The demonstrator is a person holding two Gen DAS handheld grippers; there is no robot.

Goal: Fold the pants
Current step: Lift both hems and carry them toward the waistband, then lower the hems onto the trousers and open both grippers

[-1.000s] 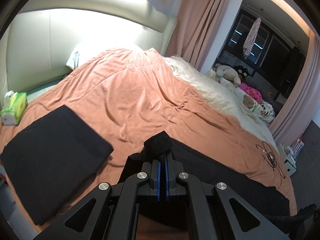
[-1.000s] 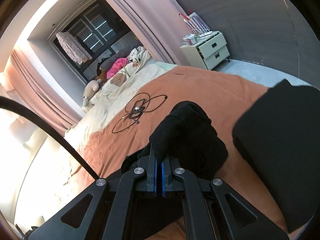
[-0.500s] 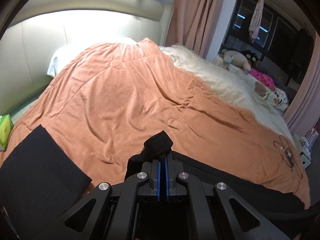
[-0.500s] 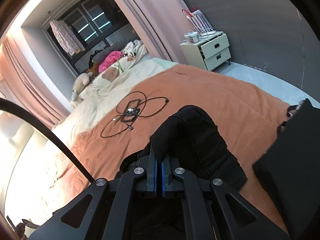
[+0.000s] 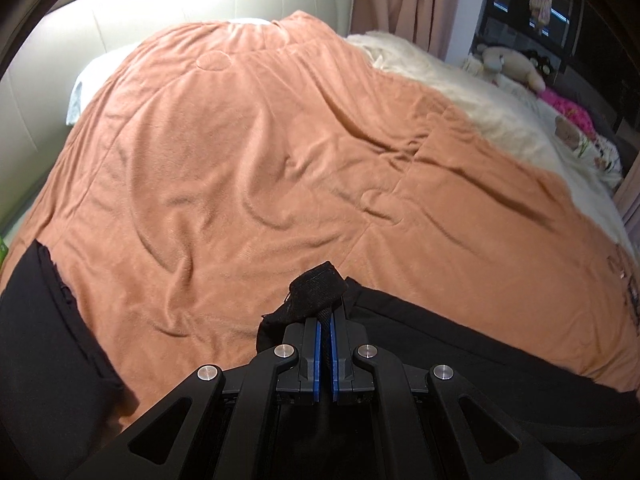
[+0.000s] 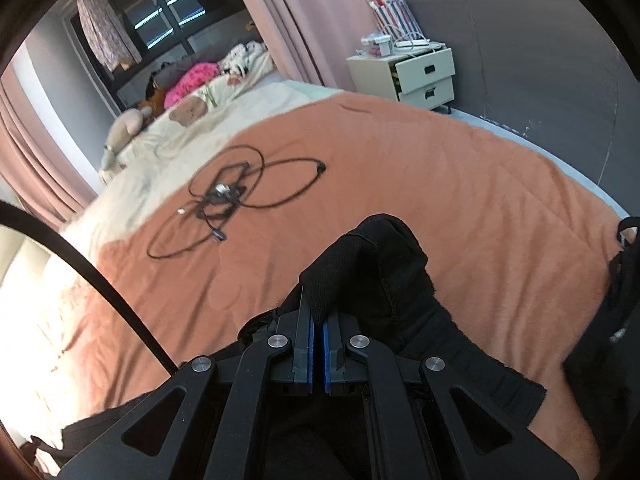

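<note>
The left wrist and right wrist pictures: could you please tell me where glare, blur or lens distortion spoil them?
Left wrist view: the headboard is blown out white, the blanket bulges from fisheye curvature, and dark corners frame it. Right wrist view: the cable and the stuffed toys are smeared, and the lower left edge is washed out by glare.

We find no text, label, brand, number or sign that we can read in either view.
</note>
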